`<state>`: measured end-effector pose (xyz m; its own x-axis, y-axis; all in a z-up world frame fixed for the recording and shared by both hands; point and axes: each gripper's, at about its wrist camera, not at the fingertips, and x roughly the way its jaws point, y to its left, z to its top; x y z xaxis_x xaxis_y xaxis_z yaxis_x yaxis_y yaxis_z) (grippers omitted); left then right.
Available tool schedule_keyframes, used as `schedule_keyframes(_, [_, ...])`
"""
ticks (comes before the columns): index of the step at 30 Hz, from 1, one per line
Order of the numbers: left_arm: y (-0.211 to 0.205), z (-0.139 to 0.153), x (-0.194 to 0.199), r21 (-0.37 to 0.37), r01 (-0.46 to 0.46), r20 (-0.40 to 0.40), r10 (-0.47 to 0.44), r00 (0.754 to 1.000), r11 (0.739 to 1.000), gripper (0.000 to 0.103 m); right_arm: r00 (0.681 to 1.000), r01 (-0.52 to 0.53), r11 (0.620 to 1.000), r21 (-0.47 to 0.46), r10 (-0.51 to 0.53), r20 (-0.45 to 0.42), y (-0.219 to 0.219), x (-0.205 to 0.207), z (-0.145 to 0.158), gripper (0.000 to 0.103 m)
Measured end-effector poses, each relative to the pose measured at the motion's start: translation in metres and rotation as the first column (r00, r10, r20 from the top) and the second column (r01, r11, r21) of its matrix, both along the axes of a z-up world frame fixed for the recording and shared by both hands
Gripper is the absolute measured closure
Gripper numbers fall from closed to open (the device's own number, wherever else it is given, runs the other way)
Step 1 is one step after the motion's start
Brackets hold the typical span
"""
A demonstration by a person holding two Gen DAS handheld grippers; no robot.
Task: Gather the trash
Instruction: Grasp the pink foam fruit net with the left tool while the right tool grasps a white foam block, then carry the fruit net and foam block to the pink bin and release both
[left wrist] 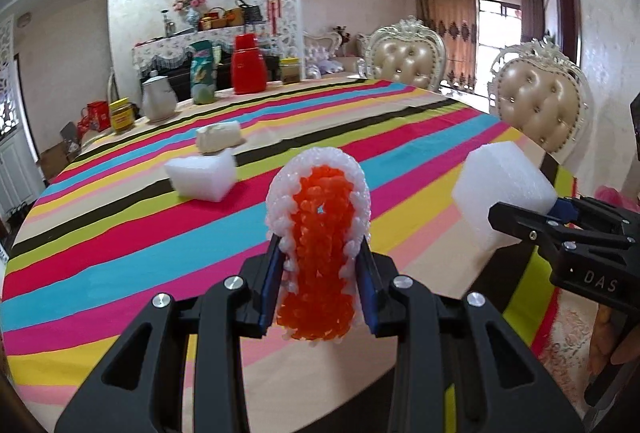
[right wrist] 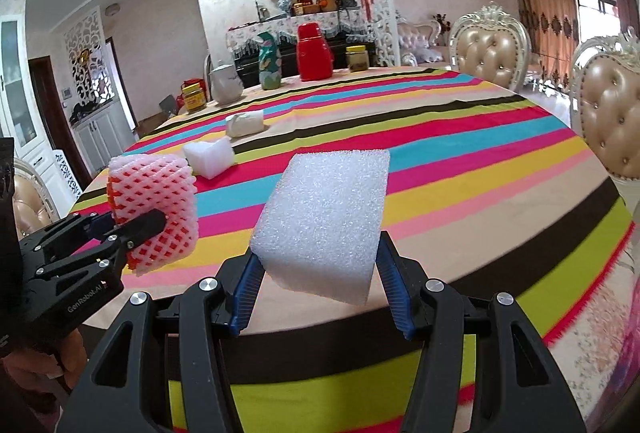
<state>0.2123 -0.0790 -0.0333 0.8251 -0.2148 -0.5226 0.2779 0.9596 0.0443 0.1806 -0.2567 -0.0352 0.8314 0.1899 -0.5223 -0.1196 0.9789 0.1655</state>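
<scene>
My left gripper is shut on a roll of pink-and-orange foam fruit netting and holds it above the striped tablecloth. In the right wrist view the netting shows at the left in the left gripper. My right gripper is shut on a white foam block, held above the table's near edge. In the left wrist view that block shows at the right in the right gripper. Another white foam piece and a wrapped white packet lie on the table.
At the table's far side stand a red thermos, a green patterned vase, a white teapot and yellow-lidded jars. Padded chairs stand along the right. A patterned rug lies below the table's edge.
</scene>
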Motion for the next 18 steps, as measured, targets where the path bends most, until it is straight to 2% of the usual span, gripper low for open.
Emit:
schedule_keyframes(10, [-0.060, -0.002, -0.003, 0.009, 0.118, -0.006, -0.118, 0.993, 0.993, 0.070, 0.995, 0.100, 0.995, -0.002, -0.100, 0.014, -0.048, -0.024, -0.003, 0.050])
schedule_keyframes(18, [-0.129, -0.004, -0.005, 0.028, 0.257, -0.011, -0.257, 0.966, 0.966, 0.070, 0.977, 0.208, 0.978, -0.014, -0.207, 0.041, -0.095, -0.052, 0.001, 0.050])
